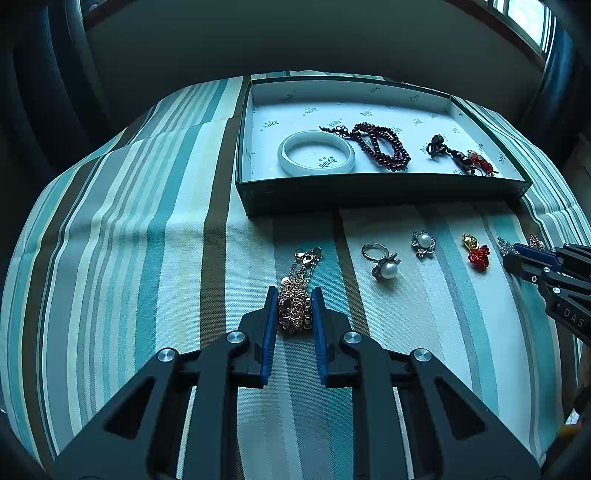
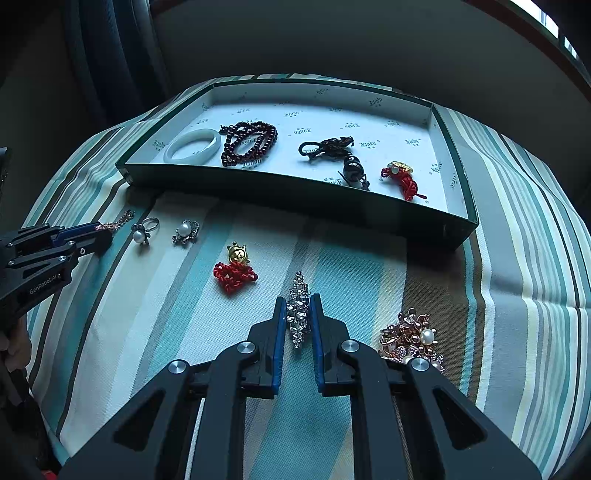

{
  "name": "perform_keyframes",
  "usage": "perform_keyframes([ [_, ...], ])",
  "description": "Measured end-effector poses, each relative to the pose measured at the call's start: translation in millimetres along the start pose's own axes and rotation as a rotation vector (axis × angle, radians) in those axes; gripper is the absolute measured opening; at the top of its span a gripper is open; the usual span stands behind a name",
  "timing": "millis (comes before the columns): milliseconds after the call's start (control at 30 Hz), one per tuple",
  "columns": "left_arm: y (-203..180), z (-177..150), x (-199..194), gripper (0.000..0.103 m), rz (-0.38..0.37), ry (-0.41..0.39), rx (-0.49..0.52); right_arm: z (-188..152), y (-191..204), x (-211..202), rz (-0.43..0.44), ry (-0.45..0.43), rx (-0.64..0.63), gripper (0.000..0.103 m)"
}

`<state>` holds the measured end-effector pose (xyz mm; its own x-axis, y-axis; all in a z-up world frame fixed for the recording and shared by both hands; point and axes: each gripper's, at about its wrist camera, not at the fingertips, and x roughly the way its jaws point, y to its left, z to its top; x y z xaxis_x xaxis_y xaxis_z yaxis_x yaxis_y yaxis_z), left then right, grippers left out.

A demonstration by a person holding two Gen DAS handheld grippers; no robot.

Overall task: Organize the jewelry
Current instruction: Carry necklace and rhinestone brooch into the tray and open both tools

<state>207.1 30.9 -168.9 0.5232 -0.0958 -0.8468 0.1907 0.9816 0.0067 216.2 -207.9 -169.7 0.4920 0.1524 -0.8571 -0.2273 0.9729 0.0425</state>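
My left gripper is shut on a bunched gold chain lying on the striped cloth; its clasp end trails toward the box. My right gripper is shut on a long rhinestone brooch on the cloth. The dark green box at the back holds a white bangle, a dark red bead strand, a black knotted cord with a bead and a red-and-gold charm. On the cloth lie a pearl ring, a pearl flower brooch and a red knot charm.
A cluster of rose-gold and pearl brooches lies right of my right gripper. The striped cloth falls away at its rounded edges. A person's hand holds the left gripper at the right wrist view's left edge. A window is at the upper right.
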Motion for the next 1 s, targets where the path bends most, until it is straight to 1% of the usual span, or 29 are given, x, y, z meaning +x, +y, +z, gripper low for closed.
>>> perform_keyframes([
  [367, 0, 2, -3, 0.017, 0.022, -0.012, 0.001, 0, 2, -4, -0.003, -0.014, -0.005, 0.013],
  [600, -2, 4, -11, 0.018, 0.036, -0.029, 0.000, 1, 2, -13, -0.006, -0.036, -0.007, 0.013],
  [800, -3, 12, -28, 0.017, 0.046, -0.074, -0.007, 8, 1, -29, -0.009, -0.079, -0.004, 0.013],
  [1000, -7, 29, -50, 0.017, 0.040, -0.140, -0.006, 23, 4, -48, -0.009, -0.140, -0.010, 0.013],
])
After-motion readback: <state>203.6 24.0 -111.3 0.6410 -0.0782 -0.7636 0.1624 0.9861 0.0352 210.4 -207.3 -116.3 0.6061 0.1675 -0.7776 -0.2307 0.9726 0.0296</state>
